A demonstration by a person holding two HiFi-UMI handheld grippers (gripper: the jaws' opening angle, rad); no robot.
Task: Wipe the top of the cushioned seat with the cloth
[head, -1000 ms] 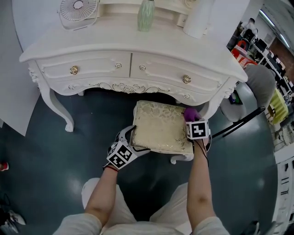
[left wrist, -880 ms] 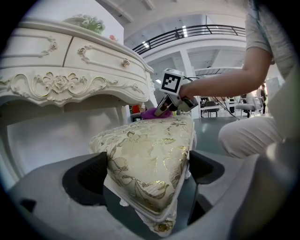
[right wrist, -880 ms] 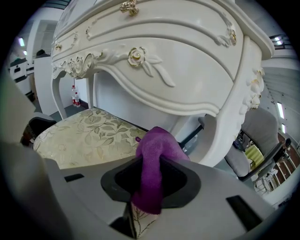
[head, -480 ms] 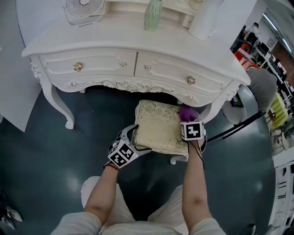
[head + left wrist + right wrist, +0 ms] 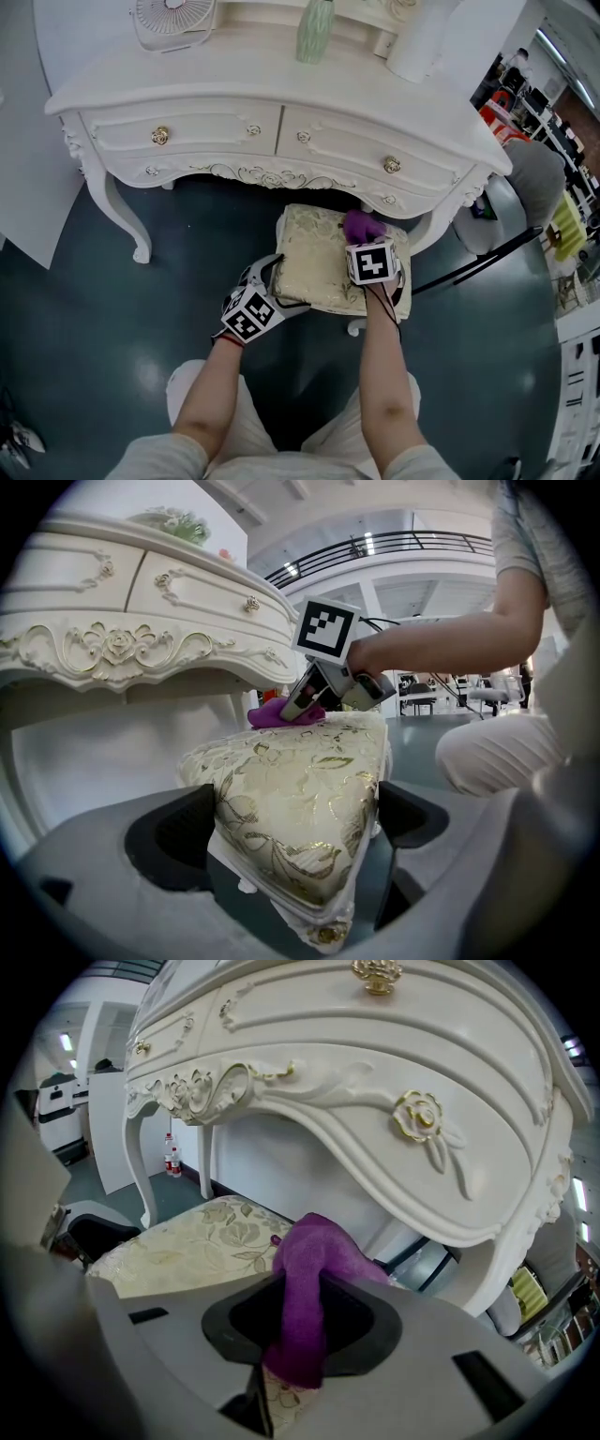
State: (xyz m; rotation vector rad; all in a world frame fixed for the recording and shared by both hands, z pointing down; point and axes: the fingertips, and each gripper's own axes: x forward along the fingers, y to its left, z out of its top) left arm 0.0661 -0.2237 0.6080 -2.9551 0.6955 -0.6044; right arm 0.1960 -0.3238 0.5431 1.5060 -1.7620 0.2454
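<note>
Seat point(image 5: 317, 264), centre of the head view below the dresser point(image 5: 281, 103), wiping apparently under way: left gripper point(image 5: 273, 284) clamps its lower-left corner, right gripper point(image 5: 365, 241) pinches the purple cloth point(image 5: 360, 225) against the top's upper right, the rest probably left to cover.

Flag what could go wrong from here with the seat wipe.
The cloth is bunched into a narrow wad in the right gripper, so strokes may leave parts of the cushioned seat unwiped. The left gripper clamps only its near corner; a hard push could twist it. The dresser hangs close over the cloth and could be bumped.
</note>
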